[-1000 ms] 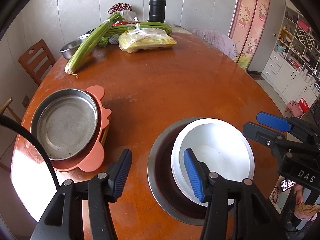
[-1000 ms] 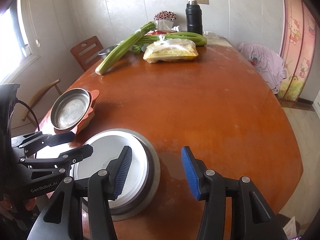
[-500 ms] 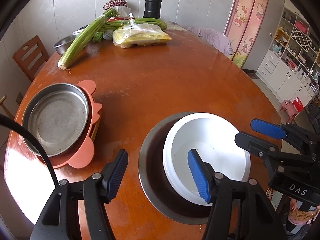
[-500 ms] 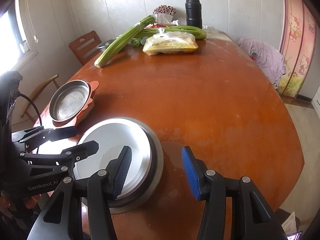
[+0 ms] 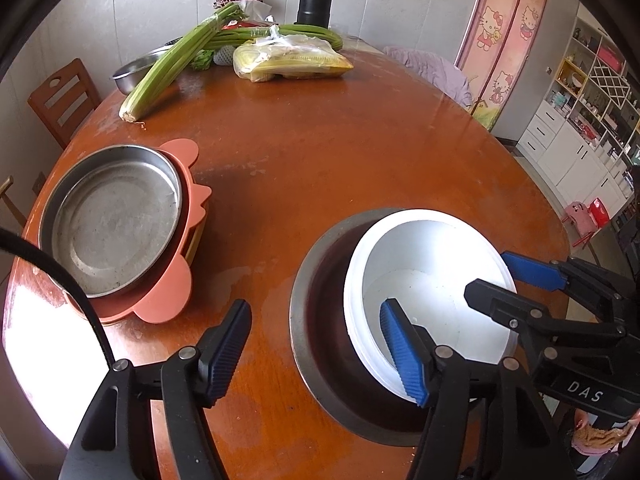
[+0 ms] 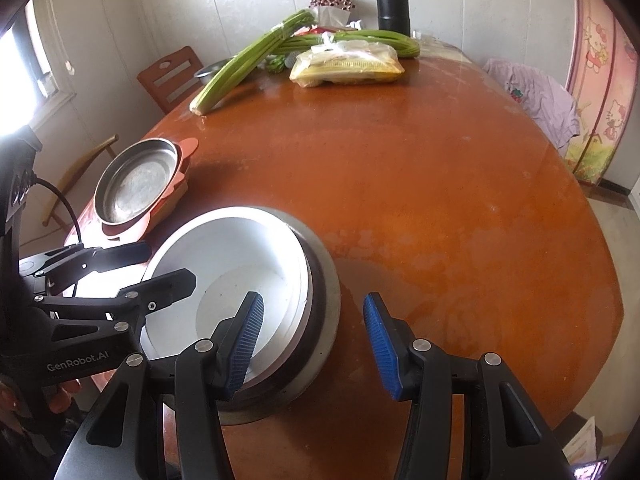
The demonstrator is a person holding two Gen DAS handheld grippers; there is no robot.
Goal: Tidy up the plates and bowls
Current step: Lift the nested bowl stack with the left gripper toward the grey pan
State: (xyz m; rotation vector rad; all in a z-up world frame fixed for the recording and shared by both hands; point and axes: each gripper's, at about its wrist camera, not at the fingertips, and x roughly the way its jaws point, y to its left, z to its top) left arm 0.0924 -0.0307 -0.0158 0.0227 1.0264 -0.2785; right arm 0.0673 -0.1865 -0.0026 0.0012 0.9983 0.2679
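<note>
Just now the left gripper [image 5: 316,354] has been opening, its jaws apart astride the near rims of the white bowl [image 5: 432,276] nested in the steel bowl [image 5: 316,320], apparently released; the right gripper [image 6: 312,344] holds nothing.

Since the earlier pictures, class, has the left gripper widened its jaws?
Yes. The left gripper has just been opening: its jaws stand wider across the steel bowl's near rim, touching neither it nor the round white bowl.
</note>
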